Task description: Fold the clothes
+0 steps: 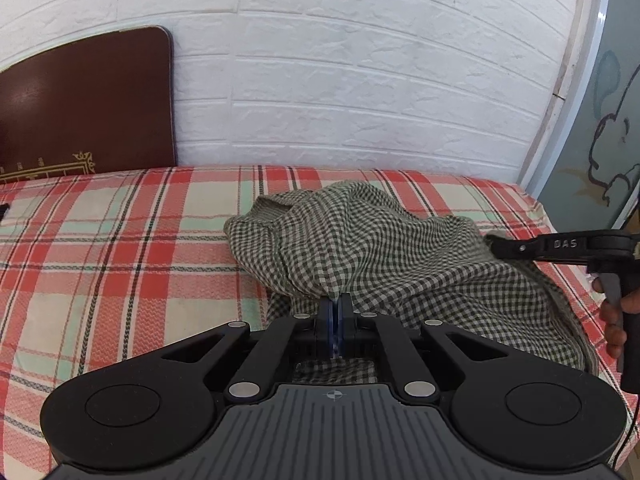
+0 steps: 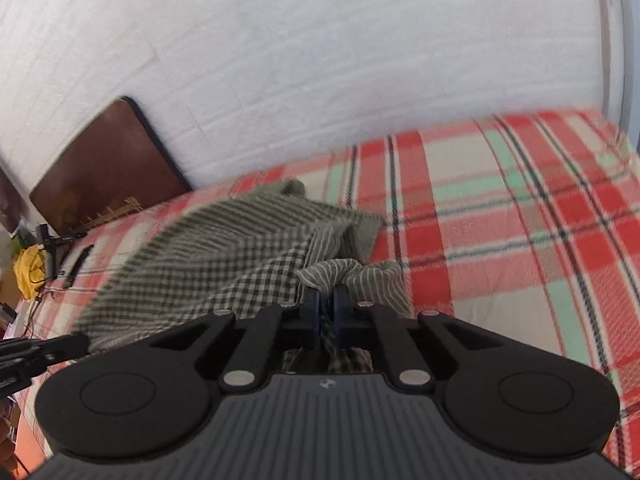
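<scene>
A: Nearest us, our left tongs [image 1: 335,304] are pressed together on a bunch of the checked garment [image 1: 372,248], and our right tongs [image 2: 325,300] pinch its other end where the striped inside shows.

B: So we hold it at two points. Is it folded?

A: No. It lies rumpled and partly lifted on the plaid bed [image 1: 120,240], with no flat layers or clean edges showing.

B: Then, by our reckoning, spreading and all the folds remain. Beyond it stands the white brick wall [image 1: 340,80].
</scene>
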### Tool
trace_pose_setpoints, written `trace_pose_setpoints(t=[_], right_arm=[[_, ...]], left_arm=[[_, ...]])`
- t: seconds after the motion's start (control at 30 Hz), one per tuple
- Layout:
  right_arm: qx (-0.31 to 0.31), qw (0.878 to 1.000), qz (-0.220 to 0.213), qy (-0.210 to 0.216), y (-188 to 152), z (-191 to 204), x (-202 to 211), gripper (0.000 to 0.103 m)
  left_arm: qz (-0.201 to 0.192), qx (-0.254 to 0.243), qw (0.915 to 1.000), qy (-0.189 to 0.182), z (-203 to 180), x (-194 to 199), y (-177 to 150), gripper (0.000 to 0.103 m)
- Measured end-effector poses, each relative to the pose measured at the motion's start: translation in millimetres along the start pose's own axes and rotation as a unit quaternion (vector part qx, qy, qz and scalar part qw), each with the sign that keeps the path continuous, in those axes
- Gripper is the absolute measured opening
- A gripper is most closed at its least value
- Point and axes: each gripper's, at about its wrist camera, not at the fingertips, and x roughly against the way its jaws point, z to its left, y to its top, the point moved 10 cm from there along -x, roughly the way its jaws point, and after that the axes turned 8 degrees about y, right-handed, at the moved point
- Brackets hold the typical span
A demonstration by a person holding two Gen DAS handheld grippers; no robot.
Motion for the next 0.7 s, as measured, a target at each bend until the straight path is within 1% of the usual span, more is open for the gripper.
trace_pose_setpoints(t=[0.1,0.17,0.3,0.4,0.5,0.63,0.67,0.7], right_arm=[[0.004,0.999,-0.033,0.042,11,26,32,0.006],[0.006,0.996,-0.047,0.079,14,44,56,0.006],[0.028,0.990,-0.034,0.138,-3,79,95,0.006],[0.035,0.988,-0.001,0.151,-33,90,109,0.006],[0.031,0.988,0.045,0.147,-75,88,110,0.006],[-0.004,0.985,0.116,0.125,-136,66,96,0.006],[-0.014,0.984,0.133,0.119,-151,59,93,0.006],[-0.021,0.983,0.146,0.112,-162,54,90,0.006]], left_arm=[[-0.005,0.007,1.0000,0.001,7,11,-3,0.000],[-0.008,0.009,0.9999,0.000,11,21,-8,0.000],[-0.005,0.010,0.9999,-0.005,16,43,-29,0.000],[0.007,0.002,1.0000,-0.002,21,57,-56,0.000],[0.025,-0.004,0.9997,0.002,23,65,-83,0.000],[0.062,-0.008,0.9980,0.009,27,62,-117,0.000],[0.068,-0.009,0.9976,0.012,28,63,-122,0.000],[0.065,-0.009,0.9977,0.017,30,66,-120,0.000]])
